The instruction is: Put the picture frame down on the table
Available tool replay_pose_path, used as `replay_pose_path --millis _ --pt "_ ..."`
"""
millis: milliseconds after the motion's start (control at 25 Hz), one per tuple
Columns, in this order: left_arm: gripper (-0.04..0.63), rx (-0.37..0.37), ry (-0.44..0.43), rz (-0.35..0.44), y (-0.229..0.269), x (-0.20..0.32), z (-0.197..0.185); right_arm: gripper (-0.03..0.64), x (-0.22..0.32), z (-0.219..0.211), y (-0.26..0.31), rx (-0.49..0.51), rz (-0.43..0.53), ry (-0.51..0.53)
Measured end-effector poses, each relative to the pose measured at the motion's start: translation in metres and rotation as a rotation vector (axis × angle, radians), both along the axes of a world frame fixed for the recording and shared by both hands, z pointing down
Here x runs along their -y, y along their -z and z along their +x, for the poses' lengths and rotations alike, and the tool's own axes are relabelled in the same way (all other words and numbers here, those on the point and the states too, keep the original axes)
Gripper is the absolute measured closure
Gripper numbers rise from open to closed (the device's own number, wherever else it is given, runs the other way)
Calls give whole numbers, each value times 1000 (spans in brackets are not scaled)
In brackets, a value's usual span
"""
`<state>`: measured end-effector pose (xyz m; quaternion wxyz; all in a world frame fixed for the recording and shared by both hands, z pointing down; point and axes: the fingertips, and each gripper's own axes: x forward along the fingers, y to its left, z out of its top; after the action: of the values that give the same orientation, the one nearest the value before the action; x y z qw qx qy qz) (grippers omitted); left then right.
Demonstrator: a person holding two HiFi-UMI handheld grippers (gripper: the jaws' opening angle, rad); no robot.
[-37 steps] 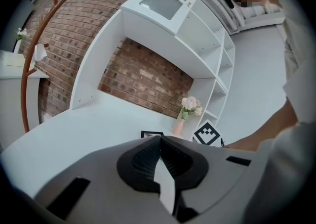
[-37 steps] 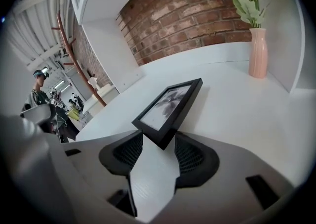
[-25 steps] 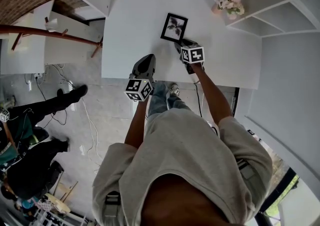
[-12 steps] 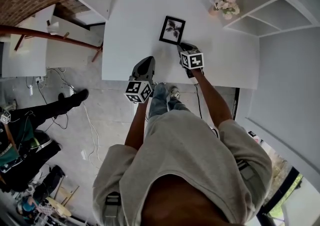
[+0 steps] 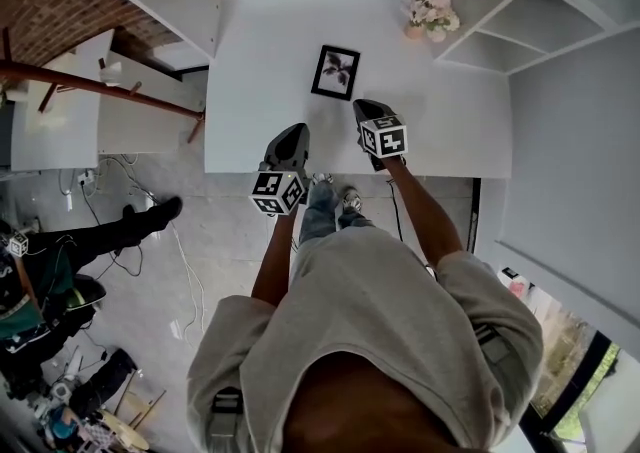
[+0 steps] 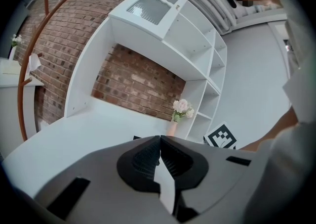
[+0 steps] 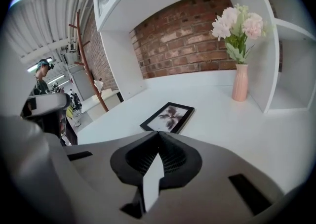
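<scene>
A black picture frame (image 5: 336, 72) (image 7: 168, 117) with a dark plant print lies flat on the white table (image 5: 270, 51), face up. My right gripper (image 5: 361, 107) (image 7: 159, 134) hovers just short of the frame's near edge, apart from it, jaws shut on nothing. My left gripper (image 5: 293, 134) (image 6: 159, 139) hangs over the table's front edge, left of the right one, also shut and empty. In the left gripper view only a dark corner of the frame (image 6: 138, 138) peeks over the jaws.
A pink vase of pale flowers (image 5: 430, 9) (image 7: 240, 50) (image 6: 180, 112) stands at the table's back right. White shelving (image 5: 520, 11) borders the right side, a brick wall (image 7: 192, 35) the back. Another person (image 5: 60, 261) stands on the floor at left.
My right gripper has drawn back from the frame toward the table's front; the frame stays flat where it lay. The left gripper has hardly moved. The head view has shifted.
</scene>
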<state>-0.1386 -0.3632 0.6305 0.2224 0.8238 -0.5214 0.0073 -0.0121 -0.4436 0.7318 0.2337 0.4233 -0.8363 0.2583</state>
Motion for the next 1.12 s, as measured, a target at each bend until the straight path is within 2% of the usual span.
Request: replay_pose_path --millis 440,800,1120 --pt "578 36 -5 65 31 3 6 592 -8 14 90 61 210 17" --pt "578 75 -18 118 52 14 6 592 -20 34 124 92 282 -16" --pt "578 74 -30 152 65 30 12 592 -26 49 143 107 325 -53"
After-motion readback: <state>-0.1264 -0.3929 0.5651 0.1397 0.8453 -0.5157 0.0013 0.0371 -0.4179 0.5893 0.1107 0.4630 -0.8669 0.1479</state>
